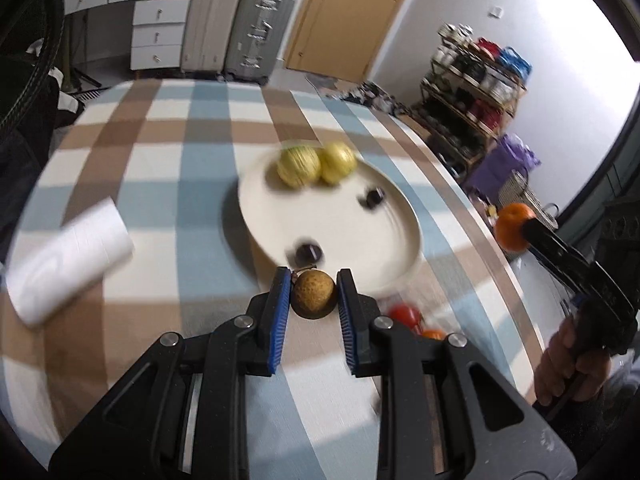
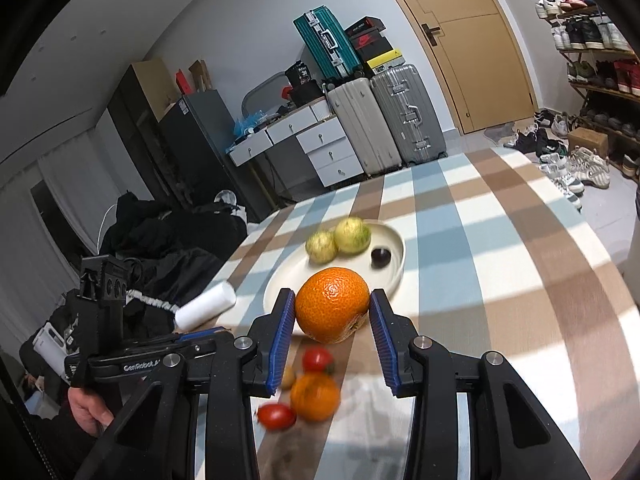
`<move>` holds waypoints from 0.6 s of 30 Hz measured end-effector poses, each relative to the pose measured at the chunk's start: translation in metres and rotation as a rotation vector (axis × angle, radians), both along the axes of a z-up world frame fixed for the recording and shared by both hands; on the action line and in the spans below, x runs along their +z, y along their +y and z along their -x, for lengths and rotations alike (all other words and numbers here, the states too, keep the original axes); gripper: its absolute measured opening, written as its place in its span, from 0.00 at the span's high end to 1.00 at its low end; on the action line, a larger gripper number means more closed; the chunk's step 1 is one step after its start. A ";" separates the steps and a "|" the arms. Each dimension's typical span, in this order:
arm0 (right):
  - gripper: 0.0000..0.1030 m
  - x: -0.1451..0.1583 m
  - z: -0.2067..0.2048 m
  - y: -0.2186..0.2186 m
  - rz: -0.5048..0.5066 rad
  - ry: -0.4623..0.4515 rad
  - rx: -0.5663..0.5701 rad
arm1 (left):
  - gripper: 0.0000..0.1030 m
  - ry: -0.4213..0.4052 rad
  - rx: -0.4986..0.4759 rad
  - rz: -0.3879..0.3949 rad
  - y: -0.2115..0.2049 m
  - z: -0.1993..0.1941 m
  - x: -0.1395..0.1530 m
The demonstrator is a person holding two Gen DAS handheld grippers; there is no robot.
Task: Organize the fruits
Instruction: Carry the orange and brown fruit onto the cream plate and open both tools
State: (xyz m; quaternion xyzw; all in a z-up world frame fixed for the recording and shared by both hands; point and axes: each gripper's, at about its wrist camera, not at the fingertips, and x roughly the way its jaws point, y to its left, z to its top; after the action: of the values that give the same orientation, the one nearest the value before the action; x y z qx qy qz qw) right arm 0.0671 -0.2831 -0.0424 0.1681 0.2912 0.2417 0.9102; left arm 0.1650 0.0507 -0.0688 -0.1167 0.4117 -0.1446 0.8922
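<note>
My left gripper is shut on a small brown round fruit, held just in front of the near rim of a white plate. On the plate lie two yellow-green fruits and two small dark fruits. My right gripper is shut on an orange, raised above the table near the plate. In the left wrist view, that orange shows at the right, beyond the table edge. Loose tomatoes and another orange lie on the cloth below.
A checked cloth covers the table. A white roll lies left of the plate. Suitcases, white drawers and a wooden door stand behind. A shoe rack is at the right.
</note>
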 end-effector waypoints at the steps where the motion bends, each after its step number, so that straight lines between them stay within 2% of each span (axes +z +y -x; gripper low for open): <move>1: 0.62 0.003 -0.006 0.000 -0.001 0.000 0.001 | 0.80 -0.008 0.008 0.002 0.003 -0.011 0.004; 8: 0.62 0.017 -0.068 -0.001 -0.003 0.016 0.024 | 0.80 -0.022 0.018 -0.010 0.008 -0.073 0.007; 13: 0.62 0.012 -0.115 0.003 -0.016 0.066 0.038 | 0.80 0.018 0.017 0.024 0.006 -0.112 -0.013; 18: 0.62 -0.003 -0.152 0.017 0.031 0.121 0.061 | 0.80 0.025 0.005 0.023 0.002 -0.129 -0.028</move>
State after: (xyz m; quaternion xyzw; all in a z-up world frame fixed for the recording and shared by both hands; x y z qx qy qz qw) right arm 0.2189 -0.2660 -0.0450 0.1593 0.3543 0.2544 0.8856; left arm 0.2935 0.0528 -0.0969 -0.1296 0.4207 -0.1457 0.8860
